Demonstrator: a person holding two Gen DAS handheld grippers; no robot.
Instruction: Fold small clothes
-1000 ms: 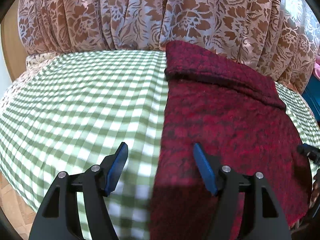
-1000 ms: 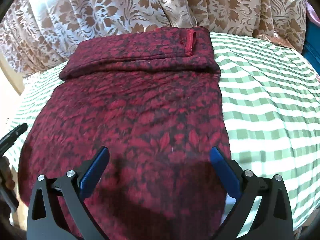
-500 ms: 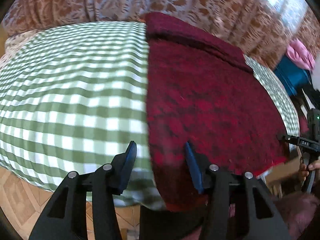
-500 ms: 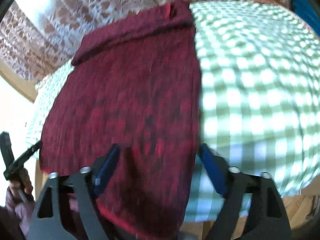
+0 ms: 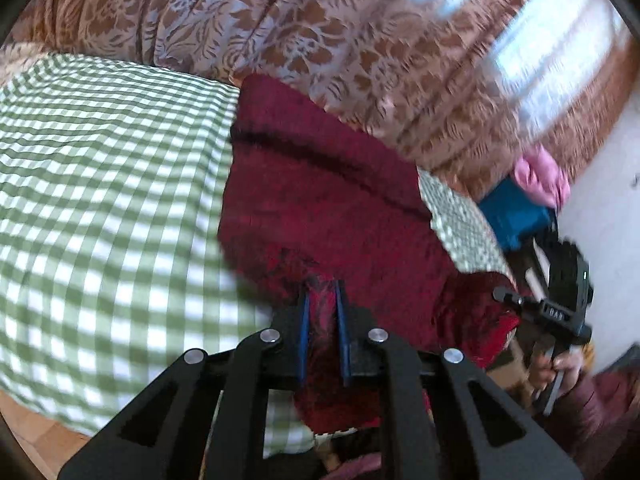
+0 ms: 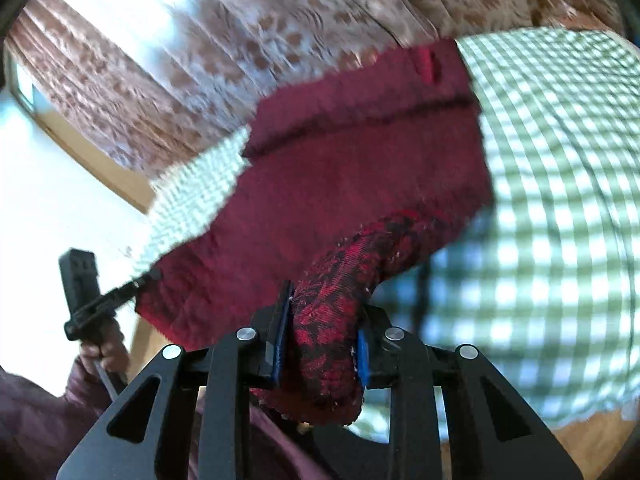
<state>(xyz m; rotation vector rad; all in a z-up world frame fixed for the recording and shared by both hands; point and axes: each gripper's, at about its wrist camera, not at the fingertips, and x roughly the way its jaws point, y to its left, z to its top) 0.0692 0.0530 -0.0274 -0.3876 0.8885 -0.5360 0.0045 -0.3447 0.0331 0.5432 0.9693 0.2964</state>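
Observation:
A dark red patterned garment (image 5: 320, 200) lies on the green checked table (image 5: 100, 200), its far end folded over. My left gripper (image 5: 323, 316) is shut on the garment's near left corner and holds it raised off the cloth. In the right wrist view the same garment (image 6: 360, 152) lies across the table (image 6: 560, 160). My right gripper (image 6: 320, 336) is shut on the near right corner, which bunches up between the blue pads (image 6: 280, 340). The other gripper shows at the far edge in each view, the right one (image 5: 560, 312) and the left one (image 6: 88, 300).
Brown floral curtains (image 5: 320, 32) hang right behind the table. A blue and pink bundle (image 5: 528, 196) sits to the right beyond the table. The table's near edge drops to a tiled floor (image 5: 24, 420).
Both grippers dropped to the garment's near edge, closed on its two near corners, and lifted them. The near hem now hangs bunched between the pads.

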